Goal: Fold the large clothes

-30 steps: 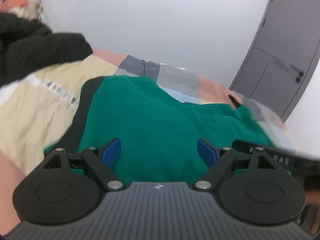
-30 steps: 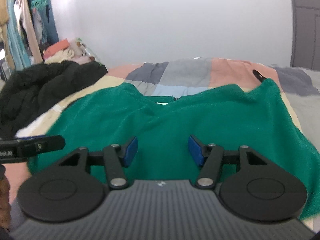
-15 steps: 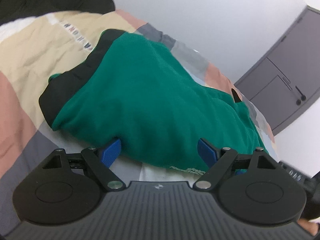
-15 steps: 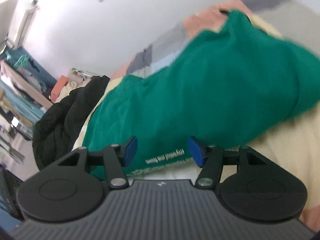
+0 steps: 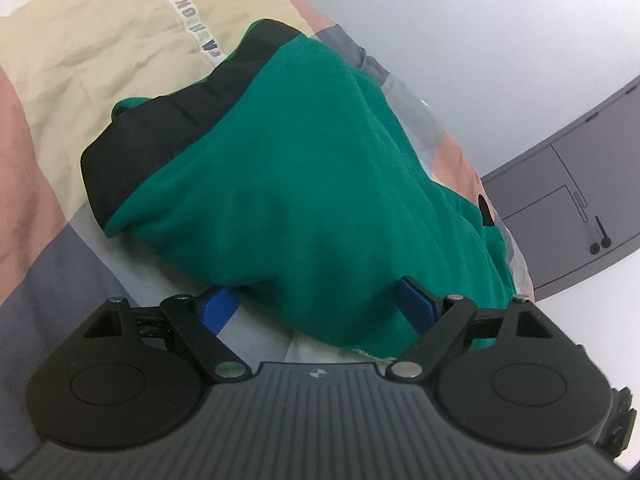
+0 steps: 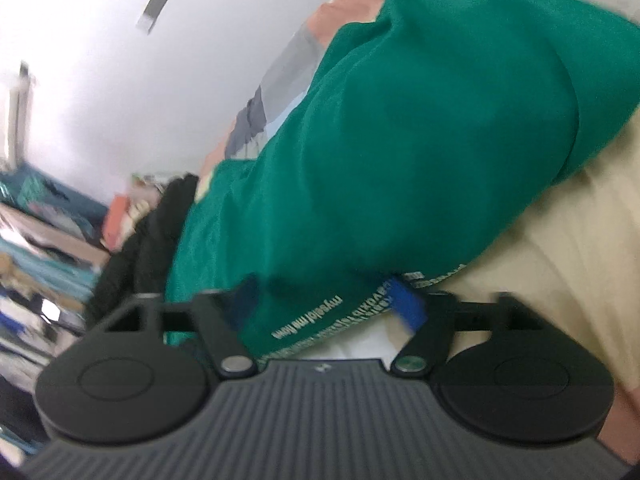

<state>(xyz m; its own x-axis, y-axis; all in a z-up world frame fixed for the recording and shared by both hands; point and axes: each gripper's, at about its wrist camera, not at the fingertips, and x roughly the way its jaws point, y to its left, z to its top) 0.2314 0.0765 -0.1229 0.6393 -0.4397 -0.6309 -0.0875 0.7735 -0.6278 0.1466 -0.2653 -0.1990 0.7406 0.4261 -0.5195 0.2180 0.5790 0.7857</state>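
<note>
Nearest the viewer, the left hand-held gripper [image 5: 318, 306] has its jaws spread wide about the near hem of the green garment [image 5: 304, 184]; the blue pads [image 5: 416, 304] flank the cloth without visibly pressing on it. The right hand-held gripper [image 6: 328, 304] likewise straddles the hem, at a stretch bearing pale printed lettering [image 6: 308, 318]; its jaws are opening, with cloth between them but not clamped.

The green garment lies on the bed [image 5: 60, 80], mounded rather than flat, with a thick rounded near edge that suggests at least one fold across its length is made. A black band [image 5: 160, 132], perhaps a lining or trim, shows along its left edge, and a small black tab [image 5: 486, 210] at its far right. Judged from this bulk, the fold is partly done: the bundle is not yet squared or smoothed, and further folds probably remain.

The bed carries a patchwork cover of cream, pink, grey and pale blue panels, creased, with a lettered strip [image 5: 192, 24] on the cream panel. Beyond, at far left, lie a heap of dark clothing [image 6: 148, 236] and cluttered shelves or racks, blurred. A plain white wall [image 5: 460, 12] closes the scene, with a grey door [image 5: 580, 188] at far right.
</note>
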